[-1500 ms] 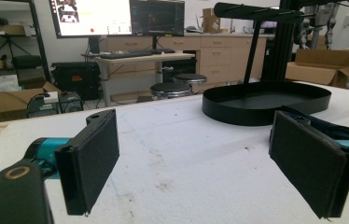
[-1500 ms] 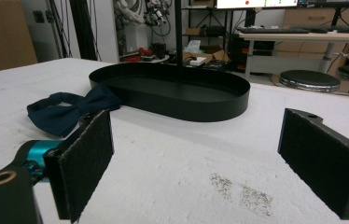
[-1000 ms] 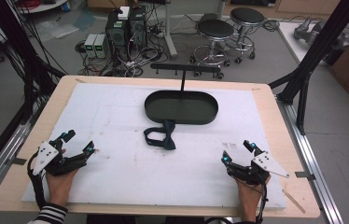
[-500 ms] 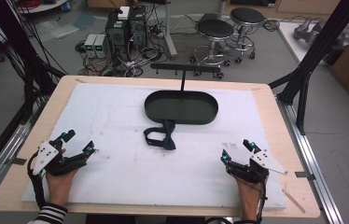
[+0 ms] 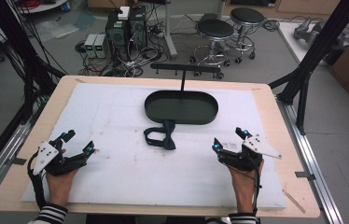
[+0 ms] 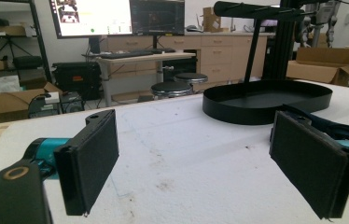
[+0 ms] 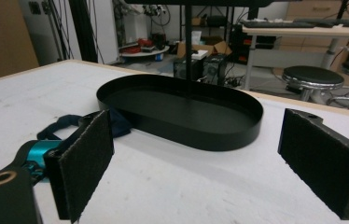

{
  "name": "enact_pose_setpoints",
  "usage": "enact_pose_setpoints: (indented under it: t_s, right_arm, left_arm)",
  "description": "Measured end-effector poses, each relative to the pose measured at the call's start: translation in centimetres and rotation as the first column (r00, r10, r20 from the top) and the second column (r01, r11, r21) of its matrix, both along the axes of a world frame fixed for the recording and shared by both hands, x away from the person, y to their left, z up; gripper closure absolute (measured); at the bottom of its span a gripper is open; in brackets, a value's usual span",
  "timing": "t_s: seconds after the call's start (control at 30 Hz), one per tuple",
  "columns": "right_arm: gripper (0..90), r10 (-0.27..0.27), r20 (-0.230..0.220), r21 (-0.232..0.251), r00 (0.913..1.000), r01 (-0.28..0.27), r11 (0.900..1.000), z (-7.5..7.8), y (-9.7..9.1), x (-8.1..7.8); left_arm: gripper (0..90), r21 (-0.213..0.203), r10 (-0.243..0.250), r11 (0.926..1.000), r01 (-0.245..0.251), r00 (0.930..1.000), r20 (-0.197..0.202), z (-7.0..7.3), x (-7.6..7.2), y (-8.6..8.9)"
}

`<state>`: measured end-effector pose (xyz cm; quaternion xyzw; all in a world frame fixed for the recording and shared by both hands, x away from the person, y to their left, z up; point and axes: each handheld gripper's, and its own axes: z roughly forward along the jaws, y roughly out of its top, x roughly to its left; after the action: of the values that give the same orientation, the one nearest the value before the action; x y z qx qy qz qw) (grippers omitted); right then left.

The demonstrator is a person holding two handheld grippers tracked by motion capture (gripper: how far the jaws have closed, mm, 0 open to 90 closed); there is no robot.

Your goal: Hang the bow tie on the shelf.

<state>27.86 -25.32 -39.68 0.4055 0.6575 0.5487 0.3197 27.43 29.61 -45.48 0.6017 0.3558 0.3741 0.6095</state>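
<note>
A dark blue bow tie [image 5: 160, 136] lies flat on the white foam mat, just in front of an oval black tray [image 5: 181, 107] with a T-shaped stand rising from it. My left gripper [image 5: 78, 142] rests open near the mat's front left, well apart from the tie. My right gripper [image 5: 229, 139] rests open at the front right. In the left gripper view the jaws frame the tray [image 6: 266, 100], with the tie [image 6: 336, 128] partly hidden behind the right jaw. In the right gripper view the tie [image 7: 65, 125] lies behind the left jaw, beside the tray [image 7: 182, 112].
The foam mat [image 5: 116, 116] covers most of a wooden table [image 5: 275, 121]. Black frame posts [image 5: 308, 60] stand at the table's right and left. Stools [image 5: 214, 35] and computer boxes sit on the floor beyond the far edge.
</note>
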Motion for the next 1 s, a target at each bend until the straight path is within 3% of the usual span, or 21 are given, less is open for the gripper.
enact_pose_setpoints:
  t_s: [0.2, 0.53, 0.6, 0.67, 0.77, 0.87, 0.97, 1.0]
  right_arm:
    - [9.6, 0.014, -0.024, -0.025, 0.9996, -0.015, 0.9996, 1.2, 1.7, 0.9]
    - [9.6, 0.048, -0.111, -0.030, 0.9926, -0.052, 0.9982, 2.3, 4.6, 2.4]
    - [9.6, 0.066, -0.156, -0.032, 0.9856, -0.071, 0.9969, 2.7, 5.7, 3.0]
    - [9.6, 0.070, -0.165, -0.037, 0.9838, -0.077, 0.9964, 2.8, 6.0, 3.2]
    - [9.6, 0.104, -0.234, -0.048, 0.9666, -0.119, 0.9918, 3.0, 7.6, 4.3]
    - [9.6, 0.120, -0.251, -0.050, 0.9604, -0.137, 0.9893, 3.1, 8.3, 4.7]
    - [9.7, 0.136, -0.293, -0.071, 0.9465, -0.163, 0.9840, 3.3, 9.7, 5.5]
    - [9.7, 0.136, -0.293, -0.071, 0.9465, -0.163, 0.9840, 3.3, 9.7, 5.5]
  left_arm:
    - [15.9, 0.000, 0.000, 1.0000, 0.000, 1.0000, -0.001, 0.0, 0.0, 0.0]
    - [15.9, -0.003, 0.003, 1.0000, -0.003, 1.0000, -0.001, 0.0, 0.0, 0.0]
    - [16.0, -0.002, 0.003, 1.0000, -0.003, 1.0000, -0.001, 0.0, 0.0, 0.0]
    - [15.9, -0.002, 0.003, 1.0000, -0.003, 1.0000, -0.001, 0.0, 0.0, 0.0]
    - [15.9, -0.002, 0.003, 1.0000, -0.003, 1.0000, -0.002, 0.0, 0.0, 0.0]
    - [16.0, -0.002, 0.004, 1.0000, -0.004, 1.0000, -0.002, 0.0, 0.0, 0.0]
    - [15.9, -0.003, 0.005, 1.0000, -0.005, 1.0000, -0.002, 0.0, 0.0, 0.0]
    - [15.9, -0.003, 0.005, 1.0000, -0.005, 1.0000, -0.002, 0.0, 0.0, 0.0]
